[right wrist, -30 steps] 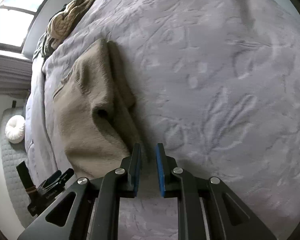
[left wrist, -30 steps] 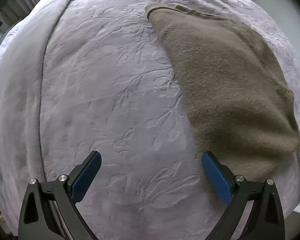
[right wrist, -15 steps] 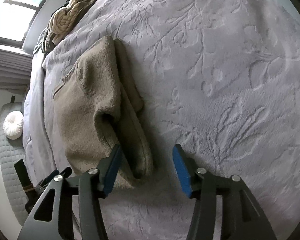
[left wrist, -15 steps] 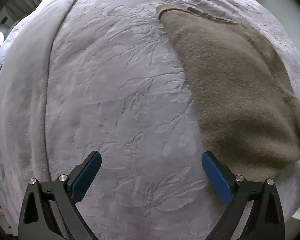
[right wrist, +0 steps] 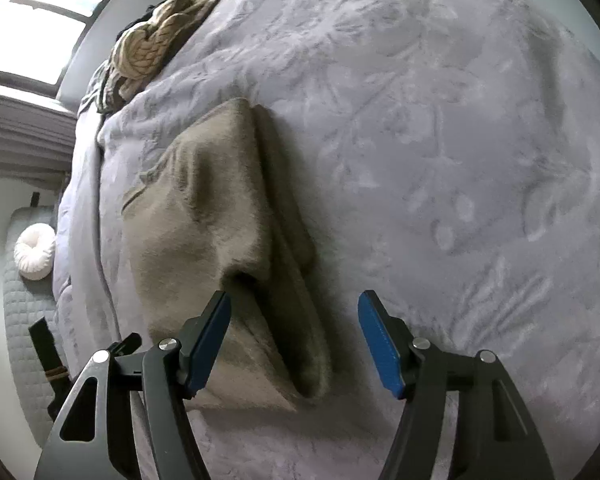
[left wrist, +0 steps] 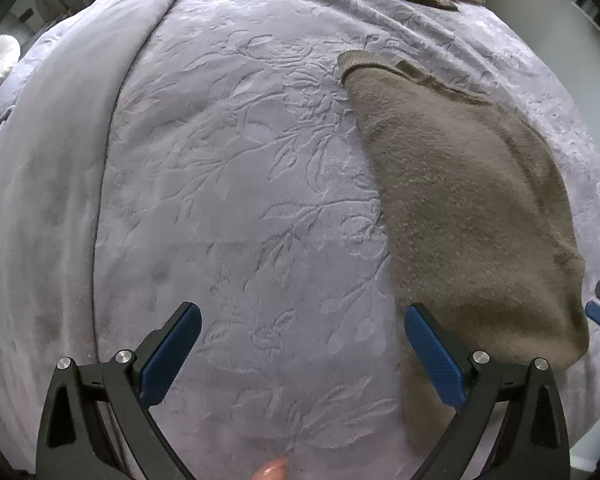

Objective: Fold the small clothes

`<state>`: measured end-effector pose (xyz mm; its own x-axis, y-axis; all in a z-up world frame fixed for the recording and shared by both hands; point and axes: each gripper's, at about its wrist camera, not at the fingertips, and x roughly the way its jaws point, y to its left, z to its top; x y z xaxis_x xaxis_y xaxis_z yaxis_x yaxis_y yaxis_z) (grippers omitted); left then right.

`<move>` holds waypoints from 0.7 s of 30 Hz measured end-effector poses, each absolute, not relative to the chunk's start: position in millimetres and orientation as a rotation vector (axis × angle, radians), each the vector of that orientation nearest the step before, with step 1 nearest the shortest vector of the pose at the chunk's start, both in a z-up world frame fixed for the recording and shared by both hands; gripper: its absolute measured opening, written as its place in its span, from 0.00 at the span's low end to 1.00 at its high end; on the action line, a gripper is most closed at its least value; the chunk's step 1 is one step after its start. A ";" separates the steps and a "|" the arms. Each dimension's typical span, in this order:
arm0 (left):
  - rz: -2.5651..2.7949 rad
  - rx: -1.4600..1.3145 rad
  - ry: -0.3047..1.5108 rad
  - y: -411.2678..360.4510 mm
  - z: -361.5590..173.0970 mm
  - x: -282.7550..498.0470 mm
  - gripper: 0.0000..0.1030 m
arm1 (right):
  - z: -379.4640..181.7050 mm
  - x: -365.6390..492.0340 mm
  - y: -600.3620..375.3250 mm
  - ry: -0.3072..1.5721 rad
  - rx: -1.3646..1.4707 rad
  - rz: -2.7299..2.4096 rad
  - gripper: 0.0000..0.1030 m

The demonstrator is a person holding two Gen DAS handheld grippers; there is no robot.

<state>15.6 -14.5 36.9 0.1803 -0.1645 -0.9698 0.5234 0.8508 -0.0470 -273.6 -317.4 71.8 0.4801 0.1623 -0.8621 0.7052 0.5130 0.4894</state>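
Lavender plush bedspread, embossed all over with leaf and branch shapes, fills both wrist views and carries everything else. A smoother band of the same pale fabric runs down its left side in the left wrist view.

On the bedspread lies a brown fleece garment, folded over on itself. In the left wrist view it sits to the right of centre, its narrow ribbed edge pointing away and its wide end close to the camera. In the right wrist view the same garment lies left of centre; its top layer lifts a little, leaving a dark opening above the layer underneath. No writing, label or brand can be read anywhere on it.

At the far edge of the bed rests a tan cable-knit piece, bunched up, well apart from the brown garment. A white round cushion sits on a quilted grey surface beside the bed.

The left gripper hovers over bare bedspread, jaws spread wide and holding nothing; its right blue pad overlaps the garment's near left edge in the view, though contact cannot be judged. The right gripper also stands wide apart, straddling the garment's near corner, the cloth lying between its blue pads without being pinched.
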 end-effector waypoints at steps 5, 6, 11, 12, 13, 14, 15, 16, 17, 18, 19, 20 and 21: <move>-0.473 0.294 1.318 -12.8 37.7 14.4 0.99 | 75.9 -247.1 -320.8 1.038 0.968 -0.356 0.68; -0.469 0.287 1.309 -13.1 38.7 17.3 0.99 | 76.1 -239.3 -321.9 1.037 0.954 -0.336 0.68; -0.467 0.242 1.304 -16.5 41.1 32.3 0.99 | 59.5 -207.9 -326.4 1.095 0.938 -0.301 0.65; -0.473 0.234 1.307 -17.9 41.0 34.7 0.99 | 55.5 -204.9 -328.3 1.098 0.953 -0.291 0.56; -0.474 0.228 1.305 -19.7 41.7 36.5 0.99 | 52.8 -203.3 -329.6 1.103 0.954 -0.296 0.21; -0.473 0.227 1.301 -21.8 42.4 37.4 0.99 | 51.4 -201.9 -330.5 1.114 0.943 -0.301 0.16; -0.473 0.230 1.298 -24.4 42.7 37.9 0.99 | 51.4 -202.3 -331.2 1.112 0.938 -0.293 0.16; -0.474 0.231 1.297 -27.4 42.0 37.4 0.99 | 51.8 -203.0 -331.5 1.112 0.926 -0.292 0.16; -0.478 0.231 1.296 -29.2 41.7 38.2 0.99 | 51.1 -203.8 -331.5 1.121 0.903 -0.298 0.16; -0.481 0.232 1.297 -32.1 41.0 37.7 0.99 | 48.3 -204.7 -332.6 1.129 0.894 -0.303 0.16; -0.483 0.237 1.297 -36.8 40.8 36.9 0.99 | 43.8 -206.0 -334.2 1.141 0.893 -0.305 0.16; -0.485 0.242 1.299 -39.4 39.2 36.6 0.99 | 38.0 -206.6 -336.6 1.152 0.898 -0.301 0.16; -0.484 0.249 1.302 -41.9 36.9 35.8 0.99 | 32.1 -208.9 -340.4 1.156 0.926 -0.295 0.16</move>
